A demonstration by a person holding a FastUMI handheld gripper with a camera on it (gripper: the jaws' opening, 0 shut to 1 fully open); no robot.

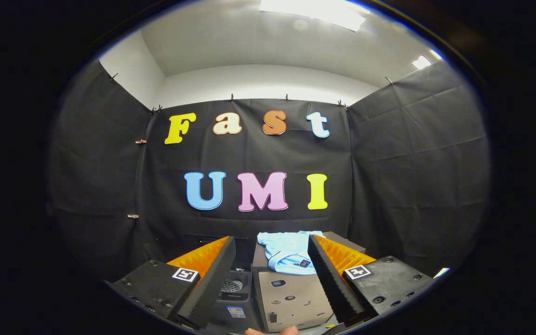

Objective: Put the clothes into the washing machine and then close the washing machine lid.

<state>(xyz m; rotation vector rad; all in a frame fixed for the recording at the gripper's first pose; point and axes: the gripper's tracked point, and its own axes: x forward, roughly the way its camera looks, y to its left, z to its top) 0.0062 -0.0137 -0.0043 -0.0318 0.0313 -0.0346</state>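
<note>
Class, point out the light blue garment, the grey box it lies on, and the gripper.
light blue garment (288, 253): gripper view, folded cloth's middle.
grey box (291, 298): gripper view, bare front face.
gripper (271, 257): gripper view, midway between open fingers.

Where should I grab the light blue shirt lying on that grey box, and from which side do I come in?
Take the folded light blue shirt at its near edge by the collar, where layers bunch and overhang the grey box. Probably come straight forward and down: the gripper has open jaws, and the shirt lies just ahead between them. The washing machine's drum opening sits beside the box.
</note>
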